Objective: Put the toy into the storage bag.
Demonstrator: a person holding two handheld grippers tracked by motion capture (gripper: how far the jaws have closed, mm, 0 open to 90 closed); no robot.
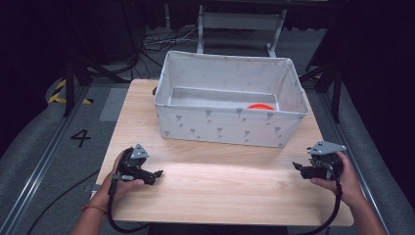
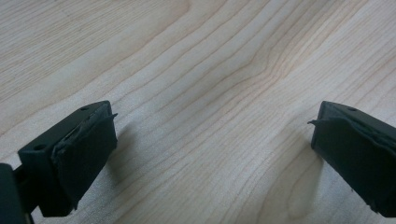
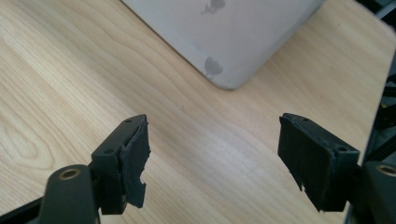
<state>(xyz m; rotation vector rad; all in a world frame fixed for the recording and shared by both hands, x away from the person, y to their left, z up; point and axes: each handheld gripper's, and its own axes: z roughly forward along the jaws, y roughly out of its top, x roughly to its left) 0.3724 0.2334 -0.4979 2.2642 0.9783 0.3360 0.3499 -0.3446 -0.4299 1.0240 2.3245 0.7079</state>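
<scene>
Down at the near edge of the wooden table (image 1: 220, 191), both hands sat low and apart, one at each side. The left gripper (image 1: 157, 174) lay close over the bare wood on the left, its tips pointing toward the middle of the table, a hand wrapped round its body and the cable looping off the near edge. From the left gripper view its jaws stood wide apart with nothing between them, just wood grain running underneath; the worn black pads (image 2: 88, 154) hung clear of each other.

Over on the right, the right gripper (image 1: 297, 168) pointed inward too, held in the person's right hand (image 1: 342, 178), grey three-cornered plate on top. Its jaws gaped wide as well, and nothing sat between them. In the right gripper view the frayed pads (image 3: 135, 163) framed bare table, with a corner of the fabric bin (image 3: 233, 42) just beyond.

That bin (image 1: 230, 125), pale grey with a small printed pattern, stood at the far middle of the table, well apart from both grippers. Inside it, low against the near wall toward the right, an orange object (image 1: 261, 106) peeked out, mostly hidden by the wall.
</scene>
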